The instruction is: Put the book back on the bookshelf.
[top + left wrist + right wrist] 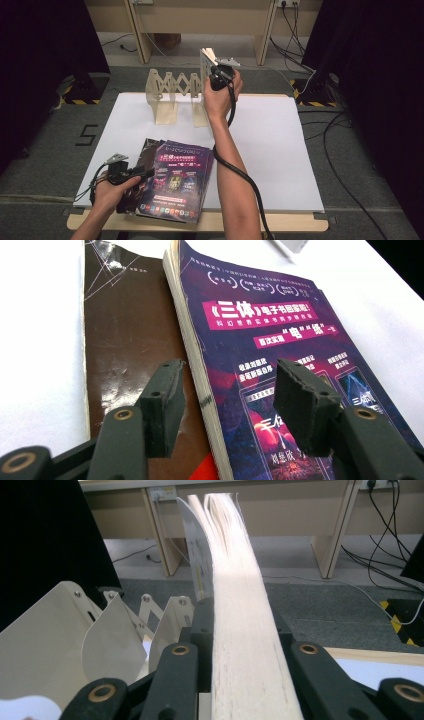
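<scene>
Rack: I see a cream, accordion-jointed expandable book rack (172, 92) standing at the far middle of the white desk (280, 145); its slots hold no book that I can make out.
Book in hand: my right gripper (216, 75) has its fingers closed on a thick white-paged book (240, 630), page edges towards the camera, raised just right of the rack's end plate and above it.
Right fingers: pressed on both sides of the book, part closed.
Left gripper: my left gripper (227, 400) hovers low over the near-left pile, fingers (162, 400) wide apart, gripping nothing; whether they touch the covers I cannot tell.
Pile: a purple paperback with pink title bands (280, 340) lies on a dark brown glossy book (127, 340).
Around: cables (350, 165) on the grey floor to the right, desk legs beyond.
</scene>
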The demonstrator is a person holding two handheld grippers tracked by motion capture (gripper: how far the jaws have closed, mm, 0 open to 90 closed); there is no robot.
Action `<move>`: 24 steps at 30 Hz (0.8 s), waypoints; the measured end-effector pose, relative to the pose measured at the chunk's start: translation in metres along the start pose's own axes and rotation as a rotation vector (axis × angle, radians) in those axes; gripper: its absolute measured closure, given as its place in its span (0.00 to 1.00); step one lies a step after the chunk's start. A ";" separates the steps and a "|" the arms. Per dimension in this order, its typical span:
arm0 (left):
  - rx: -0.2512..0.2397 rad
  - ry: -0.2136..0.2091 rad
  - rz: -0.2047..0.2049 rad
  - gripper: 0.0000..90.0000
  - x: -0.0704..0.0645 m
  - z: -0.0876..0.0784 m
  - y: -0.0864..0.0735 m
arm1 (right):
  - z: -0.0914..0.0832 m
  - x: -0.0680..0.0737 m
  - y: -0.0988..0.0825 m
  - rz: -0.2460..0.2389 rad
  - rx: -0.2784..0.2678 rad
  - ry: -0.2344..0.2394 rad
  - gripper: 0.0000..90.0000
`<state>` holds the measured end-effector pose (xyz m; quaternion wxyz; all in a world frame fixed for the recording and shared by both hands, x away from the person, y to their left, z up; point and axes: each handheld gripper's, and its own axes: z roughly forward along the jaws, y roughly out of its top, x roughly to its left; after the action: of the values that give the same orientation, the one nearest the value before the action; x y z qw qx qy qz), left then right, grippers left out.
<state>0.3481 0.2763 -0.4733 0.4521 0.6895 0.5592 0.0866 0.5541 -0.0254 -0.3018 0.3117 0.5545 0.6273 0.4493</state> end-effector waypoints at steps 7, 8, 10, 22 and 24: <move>-0.001 -0.001 -0.001 0.50 0.001 0.000 0.000 | 0.010 0.001 -0.008 0.004 -0.027 -0.019 0.82; 0.000 0.001 0.000 0.50 0.001 -0.001 0.000 | 0.010 0.002 -0.009 -0.003 -0.031 -0.020 0.82; 0.000 0.001 0.000 0.50 0.001 -0.001 -0.001 | 0.009 0.001 -0.011 -0.007 -0.040 -0.021 0.82; -0.001 -0.004 0.005 0.50 -0.001 0.000 -0.001 | 0.001 -0.002 -0.007 0.017 -0.018 -0.011 0.69; -0.002 -0.003 0.005 0.50 -0.001 0.000 -0.001 | 0.000 -0.003 -0.005 0.016 -0.001 -0.009 0.71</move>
<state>0.3467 0.2755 -0.4735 0.4533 0.6907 0.5566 0.0872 0.5526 -0.0280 -0.3070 0.3114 0.5614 0.6211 0.4496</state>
